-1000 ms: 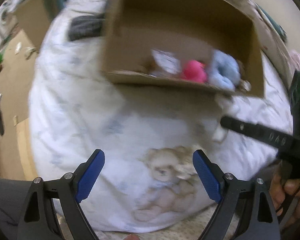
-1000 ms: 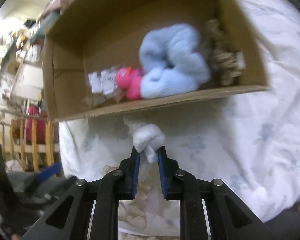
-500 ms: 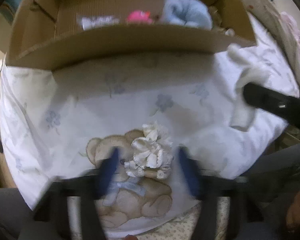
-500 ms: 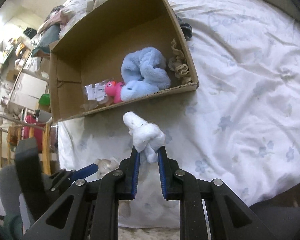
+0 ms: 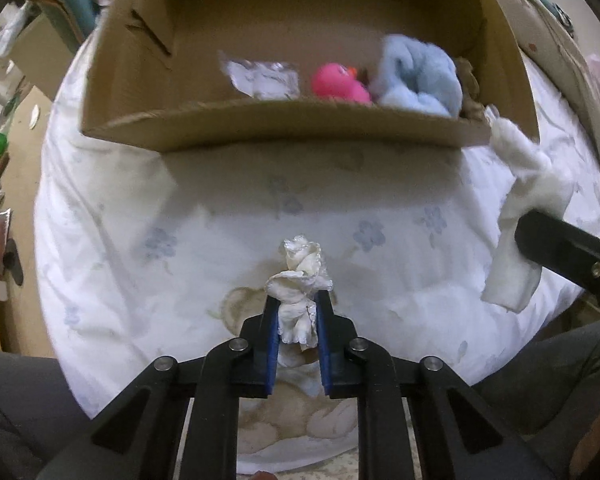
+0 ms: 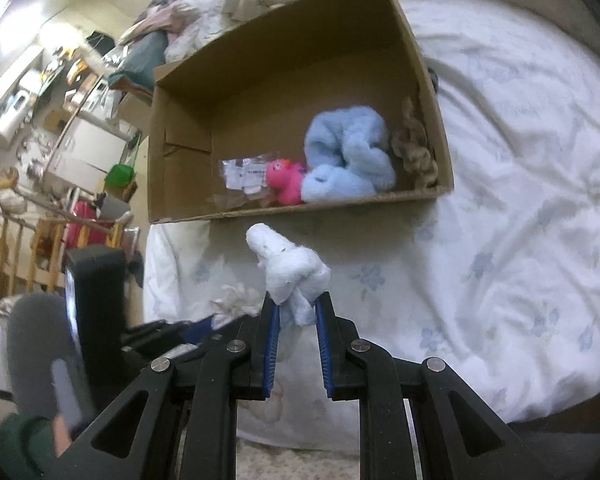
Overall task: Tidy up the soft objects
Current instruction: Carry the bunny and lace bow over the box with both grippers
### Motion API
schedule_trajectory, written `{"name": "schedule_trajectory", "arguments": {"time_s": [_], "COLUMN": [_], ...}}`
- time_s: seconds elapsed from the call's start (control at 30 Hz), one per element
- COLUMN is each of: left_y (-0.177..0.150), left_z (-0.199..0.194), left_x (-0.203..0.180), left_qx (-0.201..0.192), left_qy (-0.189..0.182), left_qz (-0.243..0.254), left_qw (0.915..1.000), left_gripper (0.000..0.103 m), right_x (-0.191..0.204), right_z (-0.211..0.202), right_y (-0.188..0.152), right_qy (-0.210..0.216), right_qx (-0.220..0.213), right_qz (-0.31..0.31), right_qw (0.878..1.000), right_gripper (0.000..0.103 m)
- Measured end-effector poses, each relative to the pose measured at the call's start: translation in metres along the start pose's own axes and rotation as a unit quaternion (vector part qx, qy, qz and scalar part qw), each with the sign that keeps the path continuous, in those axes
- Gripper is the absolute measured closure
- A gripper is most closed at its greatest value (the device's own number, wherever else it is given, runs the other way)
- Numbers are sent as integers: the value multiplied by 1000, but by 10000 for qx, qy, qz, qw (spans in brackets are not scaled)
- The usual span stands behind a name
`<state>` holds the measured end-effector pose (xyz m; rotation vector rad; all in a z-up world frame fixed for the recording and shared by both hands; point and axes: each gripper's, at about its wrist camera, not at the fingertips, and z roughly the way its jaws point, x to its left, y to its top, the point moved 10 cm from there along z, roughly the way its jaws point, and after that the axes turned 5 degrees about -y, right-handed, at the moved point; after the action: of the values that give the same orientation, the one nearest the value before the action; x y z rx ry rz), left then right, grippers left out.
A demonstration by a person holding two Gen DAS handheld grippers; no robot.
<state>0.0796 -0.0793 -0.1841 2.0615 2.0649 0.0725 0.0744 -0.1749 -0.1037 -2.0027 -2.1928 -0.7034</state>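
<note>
Nearest the cameras, both grippers are loaded. The left gripper (image 5: 297, 322) has its blue pads clamped on a cream frilly scrunchie (image 5: 299, 280), which is bunched between the fingers just above the teddy-bear print on the white bedspread (image 5: 140, 216). The right gripper (image 6: 296, 316) is pinched on a white fluffy sock (image 6: 288, 268), whose free end sticks up and forward; from the left wrist view the same sock hangs limp off the right gripper's black finger at the frame's right edge, close to the box's near right corner. Beyond the two held pieces lies a bare stretch of flowered bedspread, with no other loose soft item visible on it in either view. Farther on stands the open cardboard box (image 6: 188, 128) — its low front wall faces the person, and along that wall inside sit a crinkled clear packet (image 6: 244, 172), a pink plush toy (image 6: 286, 182), a light blue fuzzy bundle (image 6: 348, 160) and a tan frilly scrunchie (image 6: 414, 148) against the right wall. Judged from this, the sorting looks well advanced: several items are already boxed, and what remains appears to be carrying the two gripped pieces over the front wall and releasing them — the left half of the box floor has open room.
</note>
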Motion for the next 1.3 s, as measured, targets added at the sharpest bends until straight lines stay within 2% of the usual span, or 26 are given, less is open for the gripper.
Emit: {"name": "schedule_trajectory", "arguments": {"time_s": [0.3, 0.53, 0.67, 0.73, 0.9, 1.07, 1.3], "left_y": [3, 14, 24, 25, 29, 25, 38], "left_z": [-36, -61, -67, -71, -82, -91, -110], "left_x": [36, 41, 43, 44, 50, 63, 67], "left_qx": [-303, -666, -810, -872, -1006, -1085, -1282], "left_qy": [205, 183, 161, 134, 74, 27, -120], "left_qz": [-313, -468, -471, -517, -524, -679, -666], "left_qw": [9988, 9965, 9955, 9948, 9935, 9918, 9894], "left_gripper": [88, 88, 88, 88, 88, 88, 88], "right_x": [1, 3, 4, 3, 6, -1, 10], "right_z": [-2, -3, -2, -3, -9, -19, -54], "right_y": [0, 1, 3, 5, 7, 13, 33], "right_qy": [-18, -41, 401, 257, 218, 337, 349], "right_qx": [-2, -30, -21, -123, -272, -397, -998], "right_qz": [-47, -111, 187, 139, 93, 336, 162], "right_qw": [10000, 9999, 9990, 9995, 9993, 9981, 9943], "right_gripper": [83, 83, 83, 83, 83, 83, 83]}}
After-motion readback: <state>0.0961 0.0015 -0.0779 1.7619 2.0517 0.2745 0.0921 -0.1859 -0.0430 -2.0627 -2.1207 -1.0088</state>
